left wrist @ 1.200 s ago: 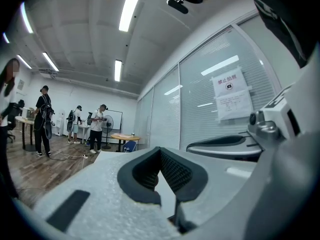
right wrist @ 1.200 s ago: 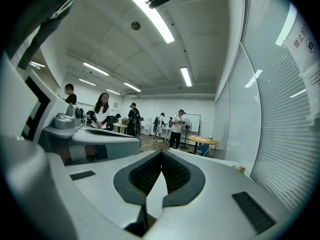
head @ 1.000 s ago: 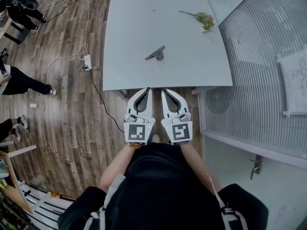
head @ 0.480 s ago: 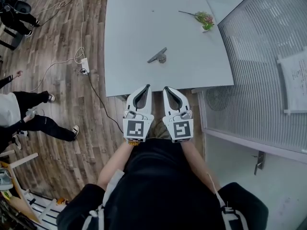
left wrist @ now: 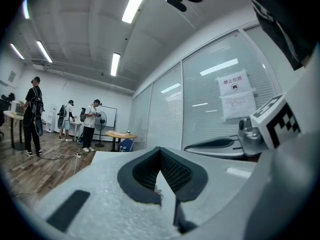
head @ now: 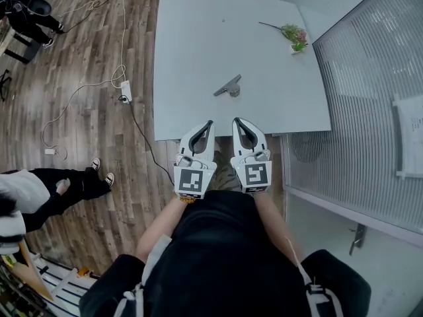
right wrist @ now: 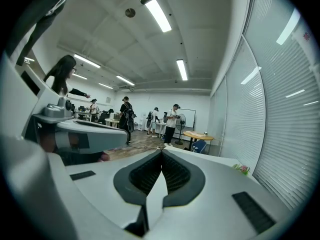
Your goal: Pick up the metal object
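At the near edge of the pale grey table [head: 198,51], seen from the head view, both grippers sit side by side, close to the person's body, tips pointing toward the far edge and just reaching over the near edge. Left gripper [head: 209,124]: jaws pressed together, tips meeting, nothing between the dark ribbed pads; its own view shows the same closed V [left wrist: 160,151] with only table top beyond. Right gripper [head: 236,121]: jaws likewise pressed together and empty, confirmed in its own view [right wrist: 161,154]. The two grippers are just beside each other but not touching. Metal object [head: 228,86]: lies on the table about midway between the left and right edges, nearer the near edge than the far one, well apart from both sets of tips; slim grey bar lying slantwise, with a rounded part at its right end. Finer shape cannot be made out. Small green sprig with pink bits [head: 294,35] rests near the far right corner. Left of the table, wood floor with a white power strip [head: 125,92] and trailing cable. Glass wall with blinds [head: 370,91] runs along the right side.
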The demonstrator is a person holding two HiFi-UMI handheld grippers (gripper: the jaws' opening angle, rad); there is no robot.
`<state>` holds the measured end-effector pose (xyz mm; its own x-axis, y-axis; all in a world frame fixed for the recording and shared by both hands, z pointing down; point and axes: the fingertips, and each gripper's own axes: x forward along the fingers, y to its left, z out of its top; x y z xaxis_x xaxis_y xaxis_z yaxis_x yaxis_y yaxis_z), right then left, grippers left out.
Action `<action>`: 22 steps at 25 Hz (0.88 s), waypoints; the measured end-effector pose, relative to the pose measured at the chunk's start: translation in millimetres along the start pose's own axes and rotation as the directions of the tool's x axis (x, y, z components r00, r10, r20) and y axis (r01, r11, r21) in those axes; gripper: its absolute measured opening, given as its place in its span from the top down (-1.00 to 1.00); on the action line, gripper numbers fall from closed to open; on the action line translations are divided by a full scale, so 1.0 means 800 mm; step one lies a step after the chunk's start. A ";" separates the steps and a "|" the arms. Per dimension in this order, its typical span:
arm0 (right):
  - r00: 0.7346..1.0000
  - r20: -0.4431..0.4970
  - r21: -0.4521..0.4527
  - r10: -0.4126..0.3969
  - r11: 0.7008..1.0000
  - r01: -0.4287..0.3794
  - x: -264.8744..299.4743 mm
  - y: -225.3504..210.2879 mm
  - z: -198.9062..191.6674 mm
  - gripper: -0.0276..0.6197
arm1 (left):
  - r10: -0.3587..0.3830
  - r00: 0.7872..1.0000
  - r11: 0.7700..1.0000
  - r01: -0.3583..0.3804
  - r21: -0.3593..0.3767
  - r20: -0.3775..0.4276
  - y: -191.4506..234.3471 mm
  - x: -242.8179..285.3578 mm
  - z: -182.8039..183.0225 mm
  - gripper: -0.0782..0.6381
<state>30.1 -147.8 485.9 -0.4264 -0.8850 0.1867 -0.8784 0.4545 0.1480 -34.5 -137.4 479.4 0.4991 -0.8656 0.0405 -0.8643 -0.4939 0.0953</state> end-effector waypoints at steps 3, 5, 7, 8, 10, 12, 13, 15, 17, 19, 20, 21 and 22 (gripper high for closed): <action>1.000 -0.013 -0.006 0.014 1.000 -0.014 0.019 -0.012 -0.006 0.92 | 0.015 1.000 1.000 -0.015 -0.001 -0.002 0.011 0.011 0.005 0.80; 0.999 -0.027 -0.009 0.020 1.000 -0.020 0.031 -0.017 -0.013 0.91 | 0.021 1.000 1.000 -0.021 0.008 0.003 0.020 0.016 0.008 0.80; 0.999 -0.043 -0.009 0.025 1.000 -0.025 0.041 -0.022 -0.022 0.91 | 0.026 1.000 0.999 -0.026 0.028 0.008 0.028 0.019 0.005 0.80; 0.998 -0.052 -0.009 0.028 1.000 -0.028 0.047 -0.024 -0.027 0.91 | 0.030 1.000 0.999 -0.030 0.039 0.005 0.032 0.020 0.003 0.80; 0.997 -0.069 -0.010 0.033 0.999 -0.034 0.059 -0.031 -0.036 0.91 | 0.040 0.999 0.998 -0.040 0.053 -0.005 0.039 0.025 0.000 0.80; 0.996 -0.085 -0.010 0.039 0.999 -0.040 0.070 -0.038 -0.046 0.91 | 0.054 0.998 0.998 -0.053 0.032 -0.015 0.043 0.031 0.002 0.80; 0.995 -0.093 -0.009 0.042 0.999 -0.043 0.076 -0.041 -0.051 0.91 | 0.060 0.998 0.998 -0.060 0.023 -0.022 0.045 0.034 0.002 0.80; 0.993 -0.109 -0.009 0.048 0.999 -0.050 0.088 -0.047 -0.062 0.91 | 0.070 0.997 0.997 -0.069 0.017 -0.037 0.049 0.040 0.000 0.79; 0.991 -0.121 -0.007 0.054 0.998 -0.055 0.100 -0.052 -0.070 0.91 | 0.071 0.997 0.997 -0.069 0.037 -0.039 0.053 0.046 0.000 0.79; 0.989 -0.135 -0.003 0.055 0.998 -0.056 0.113 -0.056 -0.080 0.91 | 0.071 0.996 0.996 -0.068 0.063 -0.045 0.057 0.052 -0.001 0.79; 0.988 -0.143 -0.001 0.053 0.999 -0.054 0.120 -0.059 -0.086 0.91 | 0.073 0.996 0.995 -0.069 0.073 -0.053 0.059 0.055 -0.002 0.78; 0.987 -0.152 0.000 0.050 0.999 -0.051 0.125 -0.062 -0.094 0.91 | 0.076 0.995 0.994 -0.071 0.080 -0.061 0.061 0.058 -0.004 0.78; 0.986 -0.163 0.002 0.046 0.999 -0.047 0.129 -0.066 -0.102 0.91 | 0.081 0.994 0.994 -0.075 0.085 -0.070 0.061 0.060 -0.006 0.78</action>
<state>49.9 -254.9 576.8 -0.4258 -0.8349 0.3488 -0.8580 0.4950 0.1373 -52.4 -203.0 490.4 0.4310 -0.8947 0.1173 -0.9013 -0.4332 0.0070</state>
